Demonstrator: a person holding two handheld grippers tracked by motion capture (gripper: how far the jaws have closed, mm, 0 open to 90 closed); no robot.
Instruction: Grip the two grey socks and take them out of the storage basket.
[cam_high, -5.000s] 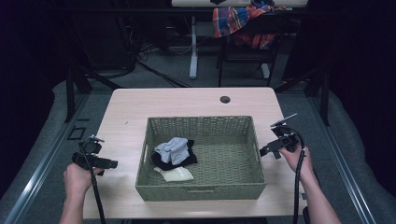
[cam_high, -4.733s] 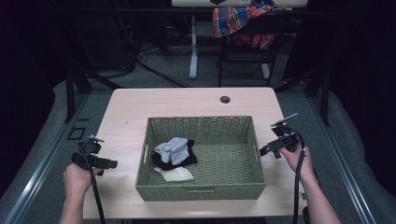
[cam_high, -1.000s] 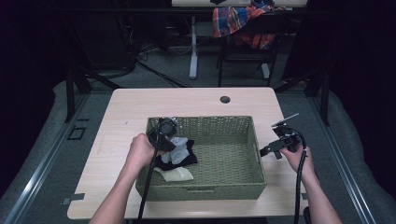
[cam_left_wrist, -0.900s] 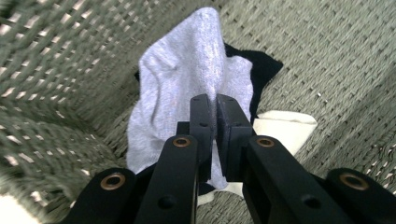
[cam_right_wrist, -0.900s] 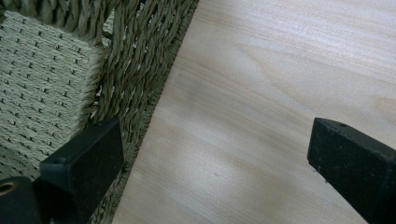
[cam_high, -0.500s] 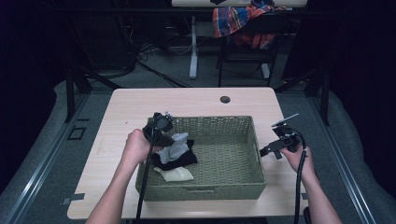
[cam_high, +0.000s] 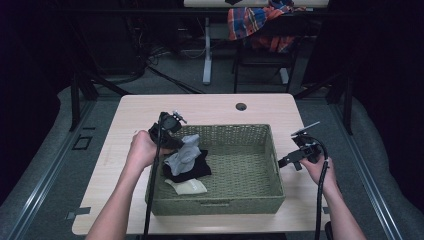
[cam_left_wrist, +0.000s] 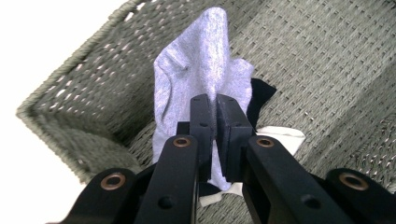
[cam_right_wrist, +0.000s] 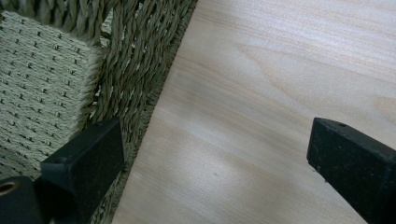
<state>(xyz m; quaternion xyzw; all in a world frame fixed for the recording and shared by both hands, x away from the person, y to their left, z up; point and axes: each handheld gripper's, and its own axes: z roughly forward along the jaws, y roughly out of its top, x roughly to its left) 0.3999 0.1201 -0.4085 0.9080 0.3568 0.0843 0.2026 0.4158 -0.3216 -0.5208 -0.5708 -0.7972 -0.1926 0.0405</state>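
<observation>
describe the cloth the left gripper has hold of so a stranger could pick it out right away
Find the green woven basket on the wooden table and look into its left end, where three cloths are piled. The one meant is the pale grey cloth on top, pinched in the left gripper. Beneath it lie a black cloth and a cream one.

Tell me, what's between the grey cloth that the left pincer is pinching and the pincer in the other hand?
In the high view, bare woven basket floor, its right wall, then a strip of wooden table separate the grey cloth from the right gripper.
</observation>
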